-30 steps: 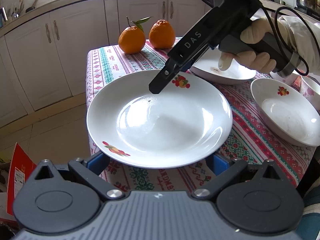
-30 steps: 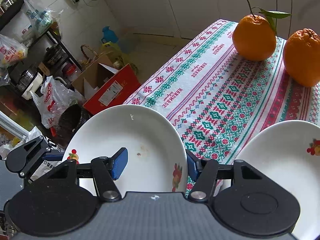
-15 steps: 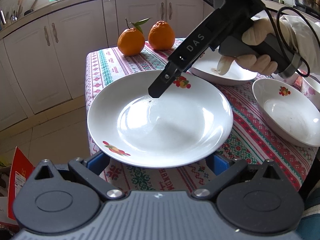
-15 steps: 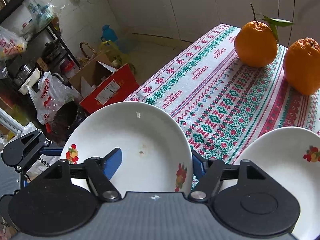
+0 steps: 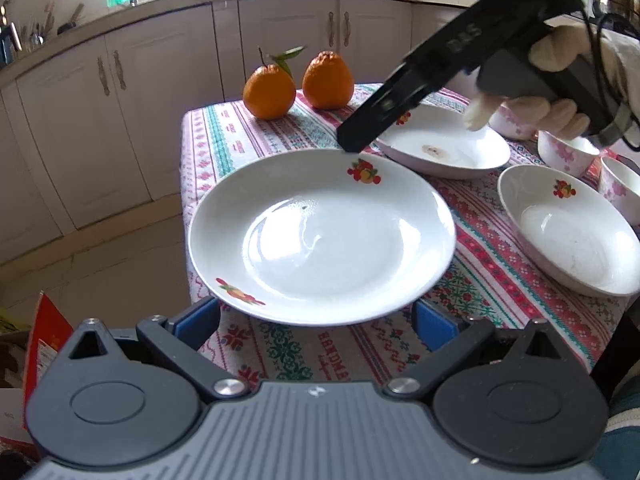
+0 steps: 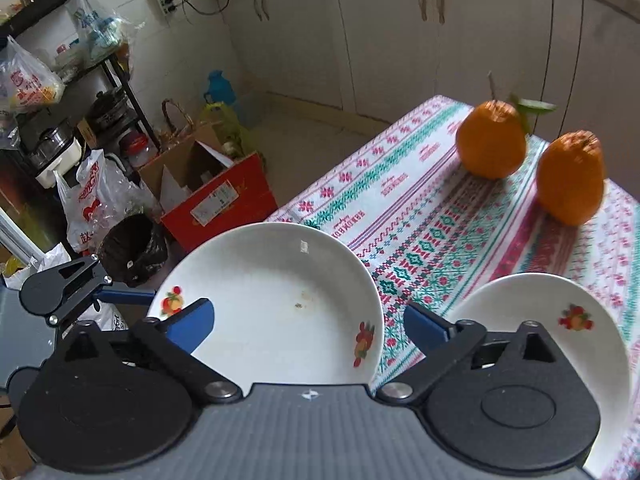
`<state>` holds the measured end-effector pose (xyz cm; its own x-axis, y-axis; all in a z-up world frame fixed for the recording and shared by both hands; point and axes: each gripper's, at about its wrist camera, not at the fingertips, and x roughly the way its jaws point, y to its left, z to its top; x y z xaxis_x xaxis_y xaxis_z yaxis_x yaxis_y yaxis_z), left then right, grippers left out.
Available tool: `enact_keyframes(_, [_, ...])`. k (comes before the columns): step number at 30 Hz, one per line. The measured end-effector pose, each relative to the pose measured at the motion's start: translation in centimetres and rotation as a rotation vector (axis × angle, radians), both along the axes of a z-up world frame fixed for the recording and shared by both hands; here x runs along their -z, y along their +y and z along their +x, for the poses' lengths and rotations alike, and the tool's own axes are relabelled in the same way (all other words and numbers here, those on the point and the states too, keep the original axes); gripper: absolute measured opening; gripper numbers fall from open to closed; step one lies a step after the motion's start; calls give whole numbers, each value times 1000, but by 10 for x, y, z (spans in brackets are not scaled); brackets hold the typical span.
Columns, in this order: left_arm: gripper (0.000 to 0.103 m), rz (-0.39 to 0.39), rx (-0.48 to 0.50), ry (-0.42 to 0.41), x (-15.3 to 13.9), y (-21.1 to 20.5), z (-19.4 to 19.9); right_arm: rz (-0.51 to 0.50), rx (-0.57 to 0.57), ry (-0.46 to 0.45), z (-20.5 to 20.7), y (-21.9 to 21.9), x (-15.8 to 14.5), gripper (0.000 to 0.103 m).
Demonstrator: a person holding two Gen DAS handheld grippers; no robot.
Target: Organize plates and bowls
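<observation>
The nearest plate (image 5: pixel 320 236) is framed by the spread-open left hand-held gripper (image 5: pixel 316 320), ungrasped; the right hand-held gripper (image 6: pixel 308 324) is likewise held agape; closing on its rim is judged next.

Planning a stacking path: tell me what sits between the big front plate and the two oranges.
In the left wrist view, only patterned tablecloth lies between the big front plate and the two oranges; the right gripper hangs above the plate's far rim, off to the side.

We see a kitchen lined with cream cabinet doors (image 5: pixel 120 128) under a cluttered countertop (image 5: pixel 168 0), a pale tiled floor (image 5: pixel 100 252), a dark metal shelf rack (image 6: pixel 100 92), and a red cardboard box (image 6: pixel 224 200) on the floor.
</observation>
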<state>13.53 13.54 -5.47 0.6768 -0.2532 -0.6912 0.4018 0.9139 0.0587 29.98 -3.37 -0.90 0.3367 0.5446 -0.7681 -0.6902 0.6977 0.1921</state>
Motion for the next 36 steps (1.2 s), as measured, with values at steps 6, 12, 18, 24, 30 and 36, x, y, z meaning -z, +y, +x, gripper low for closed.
enact_keyframes(6, [102,10,1,-59,-22,-15,-32,-26,30,-123,-48,-25,-29,103])
enact_keyframes(12, [102,-11,39,-61,-28,-43,-59,-31,116,-250,-109,-69,-39,103])
enact_keyframes(18, [102,-18,91,-32,-23,-75,-75,-83,203,-233,-148,-114,-21,103])
enact_keyframes(24, [102,-12,155,-14,-13,-105,-82,-94,266,-186,-163,-151,-10,103])
enact_keyframes(30, [102,-33,206,-5,-5,-132,-82,-48,314,-75,-148,-181,3,103])
enact_keyframes(36, [102,-24,243,0,3,-146,-80,1,335,41,-123,-195,18,103])
